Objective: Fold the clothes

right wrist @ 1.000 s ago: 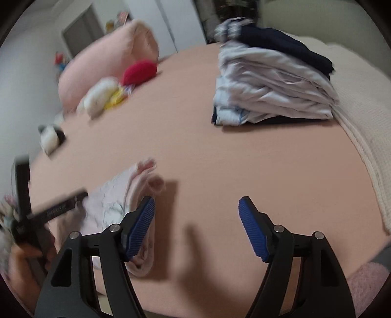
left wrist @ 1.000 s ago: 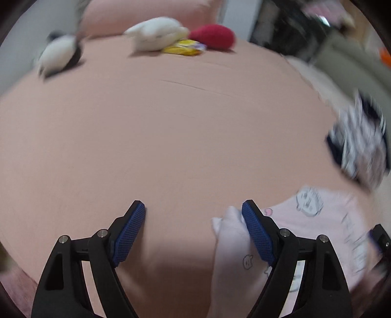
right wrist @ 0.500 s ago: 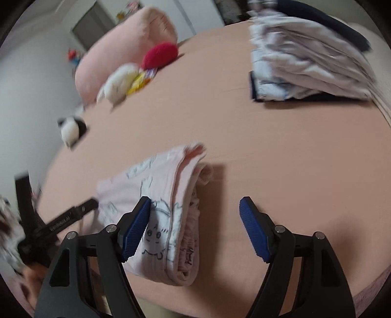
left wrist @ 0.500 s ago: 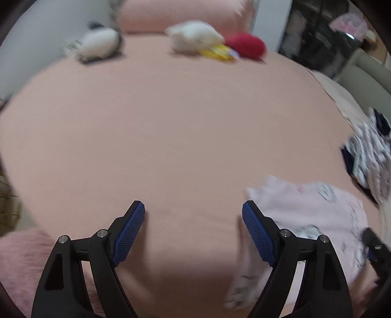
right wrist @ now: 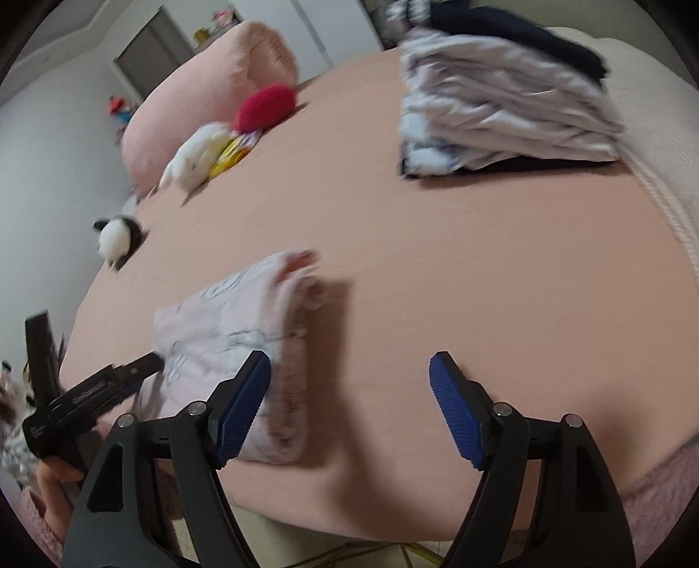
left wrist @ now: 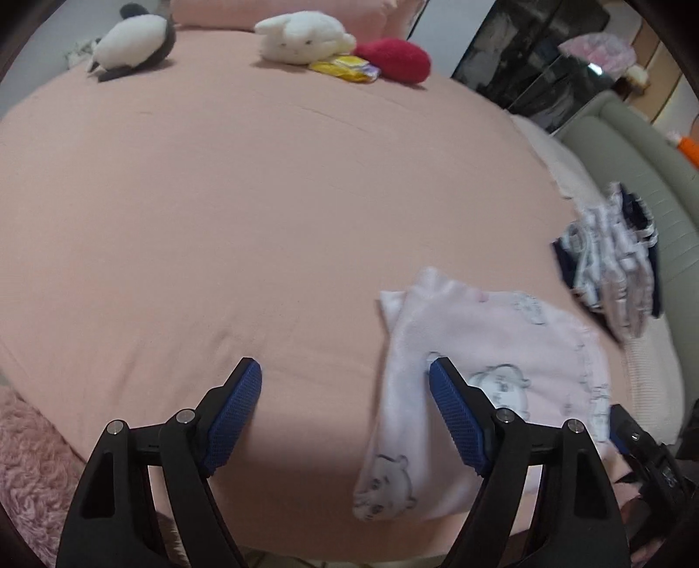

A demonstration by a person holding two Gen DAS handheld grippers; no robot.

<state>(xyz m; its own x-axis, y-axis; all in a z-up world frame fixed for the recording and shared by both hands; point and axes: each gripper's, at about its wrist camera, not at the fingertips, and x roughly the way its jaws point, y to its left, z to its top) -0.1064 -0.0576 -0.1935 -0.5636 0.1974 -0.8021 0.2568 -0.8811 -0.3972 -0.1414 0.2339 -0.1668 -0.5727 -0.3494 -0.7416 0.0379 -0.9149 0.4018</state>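
Note:
A pale pink garment with cartoon prints (left wrist: 480, 367) lies folded on the pink bed near its front edge; it also shows in the right wrist view (right wrist: 244, 332). My left gripper (left wrist: 345, 415) is open and empty above the sheet, its right finger over the garment's left part. My right gripper (right wrist: 349, 406) is open and empty, its left finger over the garment's right edge. The left gripper's body (right wrist: 87, 393) shows at the left of the right wrist view, its tip at the garment's left edge.
A stack of folded white and navy clothes (right wrist: 506, 96) sits at the bed's far right, also in the left wrist view (left wrist: 611, 258). Plush toys (left wrist: 301, 41), a red cushion (left wrist: 393, 59) and a pink pillow (right wrist: 205, 105) lie at the head. A cream blanket (right wrist: 664, 144) borders the right.
Both grippers have drawn back from the garment, open throughout. The left view swung from left of the garment back towards it, now showing it folded and lying flat.

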